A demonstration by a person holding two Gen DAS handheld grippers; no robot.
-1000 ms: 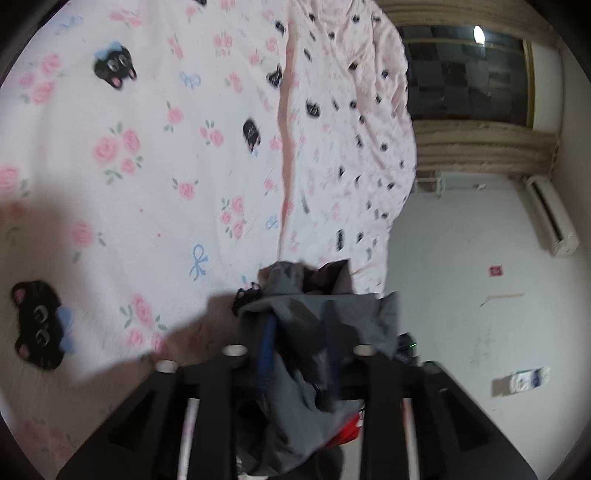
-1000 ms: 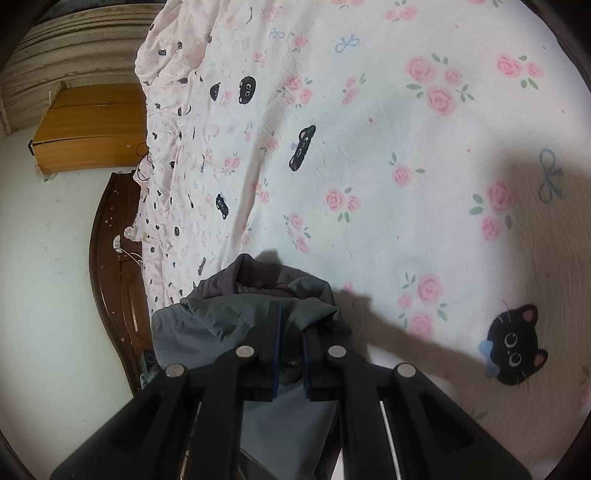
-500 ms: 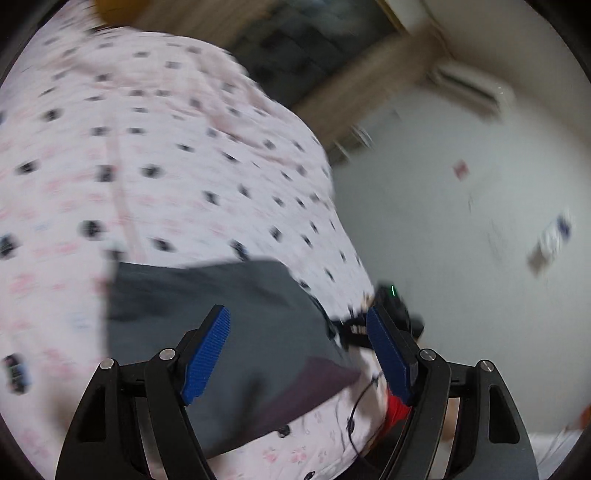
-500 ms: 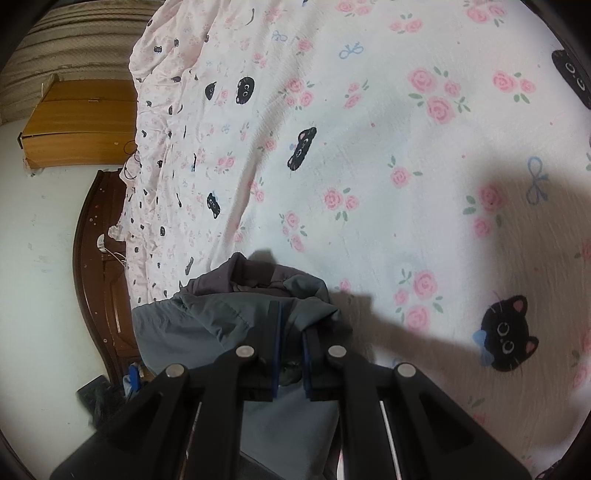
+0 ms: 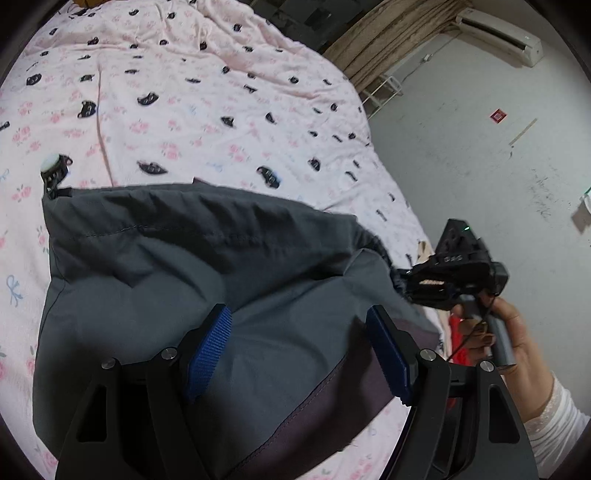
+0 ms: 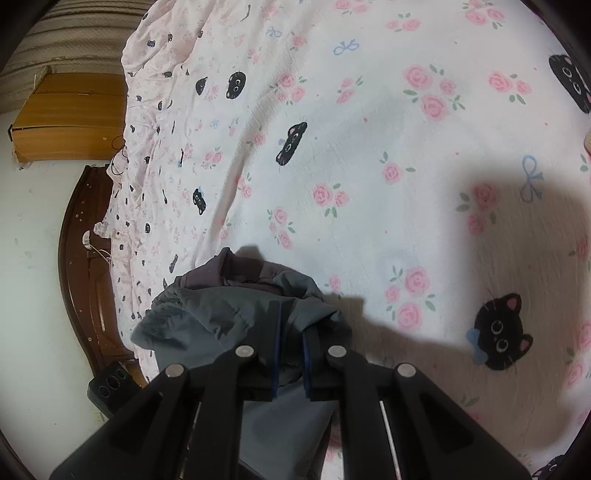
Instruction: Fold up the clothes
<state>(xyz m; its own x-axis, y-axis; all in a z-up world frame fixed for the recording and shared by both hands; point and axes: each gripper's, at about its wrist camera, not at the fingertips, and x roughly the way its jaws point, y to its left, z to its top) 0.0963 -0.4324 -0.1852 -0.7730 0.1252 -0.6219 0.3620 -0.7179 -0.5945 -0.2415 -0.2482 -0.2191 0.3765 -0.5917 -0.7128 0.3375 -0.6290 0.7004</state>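
Observation:
A dark grey garment [image 5: 177, 266] with a purple-grey lining lies spread on the pink cat-and-rose bed sheet [image 5: 177, 99]. My left gripper [image 5: 299, 332] is open, its blue pads [image 5: 210, 343] apart just above the garment's near part. My right gripper [image 6: 290, 332] is shut on a bunched edge of the same garment [image 6: 207, 314] and holds it above the sheet [image 6: 369, 147]. In the left wrist view the right gripper [image 5: 402, 284] shows at the garment's right edge, with the hand that holds it.
A brown wooden headboard [image 6: 74, 258] and an orange cabinet [image 6: 66, 114] stand left of the bed. A white wall [image 5: 480, 147], curtain [image 5: 388, 33] and air conditioner [image 5: 498, 29] lie beyond the bed's right edge. A small black-and-white object [image 5: 55, 170] sits at the garment's far left corner.
My left gripper has let go of the garment, opened, and swung to look across the spread cloth. My right gripper stays shut on the bunched edge, shifted slightly.

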